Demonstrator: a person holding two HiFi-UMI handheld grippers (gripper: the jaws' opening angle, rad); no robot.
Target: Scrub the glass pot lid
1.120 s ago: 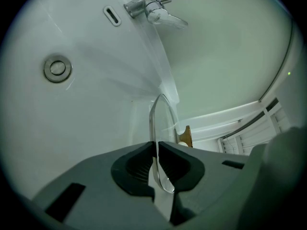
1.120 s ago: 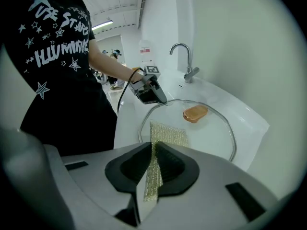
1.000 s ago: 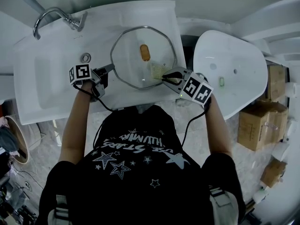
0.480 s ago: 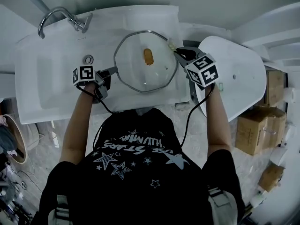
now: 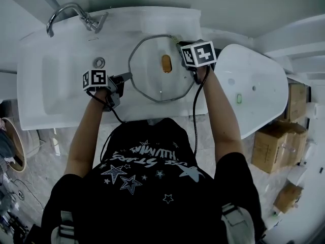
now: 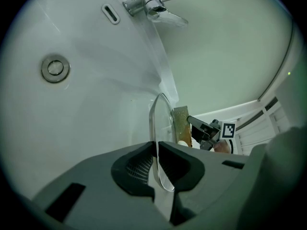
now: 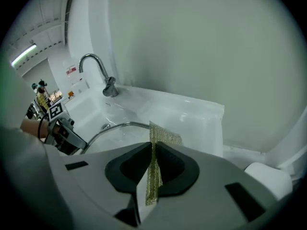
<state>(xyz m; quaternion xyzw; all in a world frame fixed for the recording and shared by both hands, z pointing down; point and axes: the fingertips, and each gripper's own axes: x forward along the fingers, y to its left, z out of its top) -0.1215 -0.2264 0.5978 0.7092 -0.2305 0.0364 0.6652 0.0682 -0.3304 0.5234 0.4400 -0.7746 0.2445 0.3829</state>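
The glass pot lid [image 5: 152,78], with a steel rim and an orange knob [image 5: 166,63], is held over the white sink [image 5: 61,100]. My left gripper [image 5: 124,79] is shut on the lid's left rim; the glass edge [image 6: 162,128] stands upright between its pads. My right gripper [image 5: 179,42] is at the lid's far right rim, shut on a gold mesh scrub pad [image 7: 163,136] that sticks out past its jaws. In the left gripper view the scrub pad [image 6: 181,126] lies against the lid's far side, with the right gripper [image 6: 204,131] behind it. The lid's rim [image 7: 115,127] curves just below the pad.
A chrome faucet [image 5: 76,14] stands at the sink's far left, and the drain [image 5: 99,62] lies left of the lid. A white oval fixture [image 5: 254,85] is close on the right. Cardboard boxes [image 5: 274,146] sit on the floor at the right.
My right gripper has carried the scrub pad from the lid's near right edge up to its far right rim and rolled over. The left gripper and lid stayed put.
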